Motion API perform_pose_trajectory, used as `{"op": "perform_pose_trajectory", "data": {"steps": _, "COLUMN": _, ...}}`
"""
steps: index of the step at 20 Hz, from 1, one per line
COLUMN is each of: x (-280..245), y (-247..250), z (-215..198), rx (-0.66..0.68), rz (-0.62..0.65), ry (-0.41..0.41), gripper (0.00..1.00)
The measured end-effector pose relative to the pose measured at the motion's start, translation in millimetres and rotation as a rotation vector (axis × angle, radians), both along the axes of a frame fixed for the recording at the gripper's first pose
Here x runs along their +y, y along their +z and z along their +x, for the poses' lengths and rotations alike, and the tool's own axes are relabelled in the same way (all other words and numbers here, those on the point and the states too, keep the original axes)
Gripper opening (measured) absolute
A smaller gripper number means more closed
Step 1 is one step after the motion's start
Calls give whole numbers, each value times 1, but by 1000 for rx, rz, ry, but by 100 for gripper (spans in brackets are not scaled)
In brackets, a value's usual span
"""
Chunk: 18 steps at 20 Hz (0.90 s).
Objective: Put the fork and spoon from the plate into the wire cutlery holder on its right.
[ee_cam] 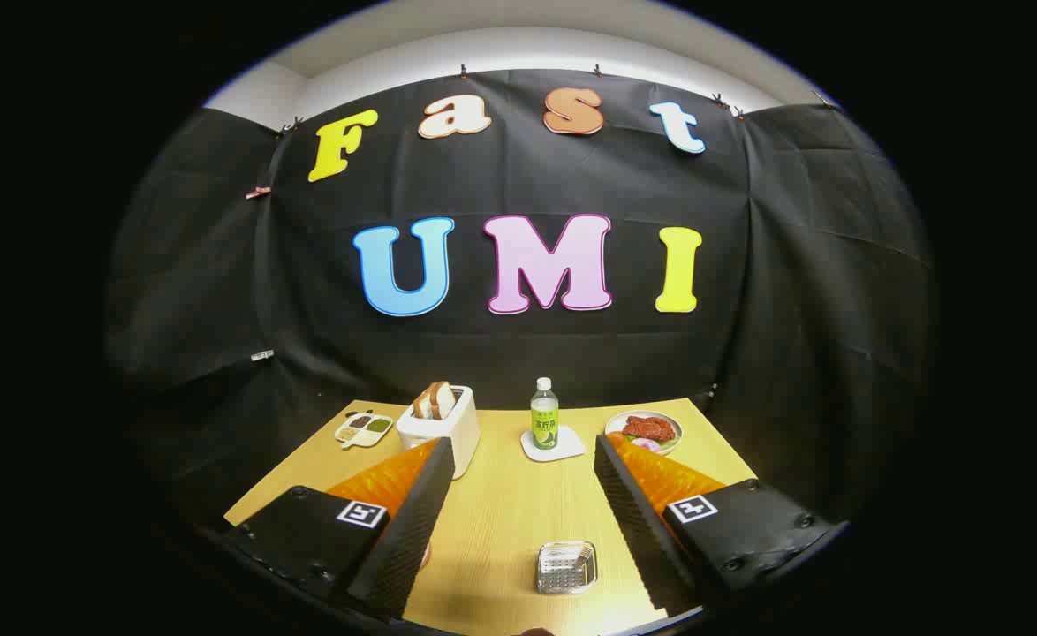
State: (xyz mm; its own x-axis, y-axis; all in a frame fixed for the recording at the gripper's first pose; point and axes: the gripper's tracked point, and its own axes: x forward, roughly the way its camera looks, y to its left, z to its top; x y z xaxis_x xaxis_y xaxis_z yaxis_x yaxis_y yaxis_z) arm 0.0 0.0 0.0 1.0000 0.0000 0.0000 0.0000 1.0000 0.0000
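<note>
Between the two fingers, low on the wooden table, sits the wire holder, a small shiny basket with nothing visible inside it. It lies nearer the right finger than the left and touches neither. The gripper hangs above the table with its fingers spread wide, gripping nothing; bare tabletop shows in the gap between them.

Just beside the left finger's tip, a white toaster stands with two slices of bread poking up from its slots; the finger overlaps its lower corner in this view. Left of the toaster lies a small divided dish with dark and green contents in its compartments. Beyond the gap, roughly midway, a green-labelled bottle stands upright on a white coaster. Just past the right fingertip is a plate holding red food; the finger hides its lower left edge. At the inner edge of the left finger, near the table's front, a sliver of something pinkish peeks out, too little of it to identify. Fork and spoon cannot be made out anywhere on the table from this angle.
</note>
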Motion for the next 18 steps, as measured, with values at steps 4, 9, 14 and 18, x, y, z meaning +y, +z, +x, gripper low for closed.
{"op": "perform_pose_trajectory", "data": {"steps": 4, "x": 4, "y": -10, "z": 3, "rx": 13, "rz": 3, "ry": -15, "gripper": 99}}
{"op": "perform_pose_trajectory", "data": {"steps": 9, "x": 6, "y": -4, "z": 4, "rx": -15, "rz": 7, "ry": -42, "gripper": 99}}
{"op": "perform_pose_trajectory", "data": {"steps": 14, "x": 7, "y": 4, "z": 8, "rx": -48, "rz": 21, "ry": -68, "gripper": 99}}
{"op": "perform_pose_trajectory", "data": {"steps": 18, "x": 16, "y": -5, "z": 12, "rx": -26, "rz": 37, "ry": -57, "gripper": 99}}
